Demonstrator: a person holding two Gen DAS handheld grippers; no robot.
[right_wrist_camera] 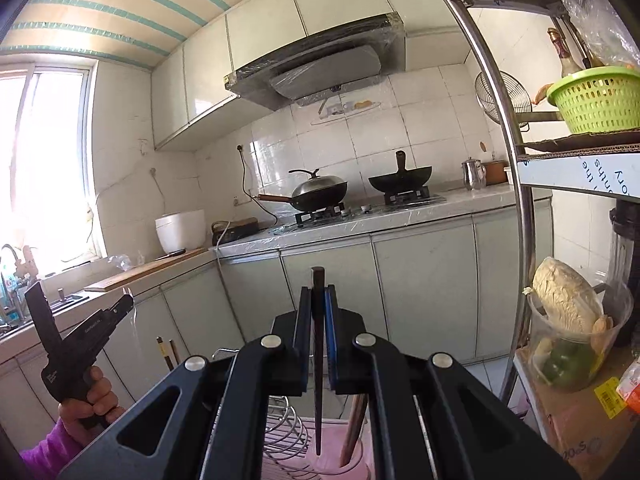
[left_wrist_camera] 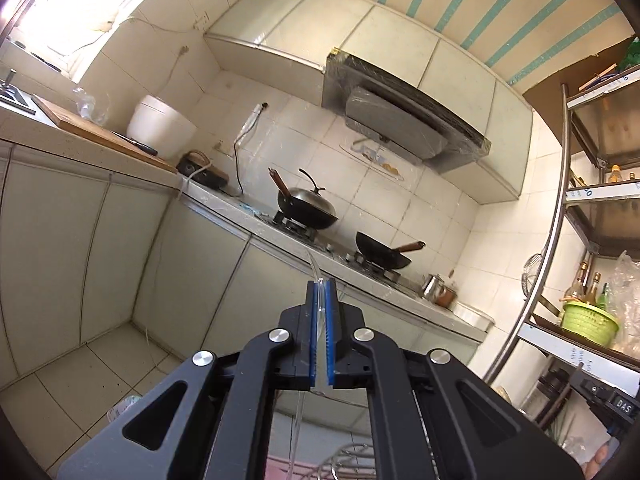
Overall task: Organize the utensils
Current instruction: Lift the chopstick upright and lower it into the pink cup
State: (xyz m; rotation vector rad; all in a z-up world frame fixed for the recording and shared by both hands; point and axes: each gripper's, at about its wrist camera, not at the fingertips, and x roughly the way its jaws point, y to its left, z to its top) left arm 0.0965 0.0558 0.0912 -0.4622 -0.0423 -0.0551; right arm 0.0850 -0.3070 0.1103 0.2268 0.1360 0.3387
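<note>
Bright daylight throughout, pouring from a window (right_wrist_camera: 48, 160) at the left of the right wrist view and at the upper left (left_wrist_camera: 72, 4) of the left wrist view, both blown out to white. Soft glare on the wall tiles (right_wrist_camera: 360, 136) and cabinet doors (right_wrist_camera: 208, 84). Shadows faint. Strong fisheye bending toward the edges, dark vignetted corners. Focus mostly sharp, slight softness at the rim.

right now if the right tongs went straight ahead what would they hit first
Probably the cabinet doors under the stove counter; the way looks free until then, though depth is unclear. The right tongs are shut on a dark chopstick.
</note>
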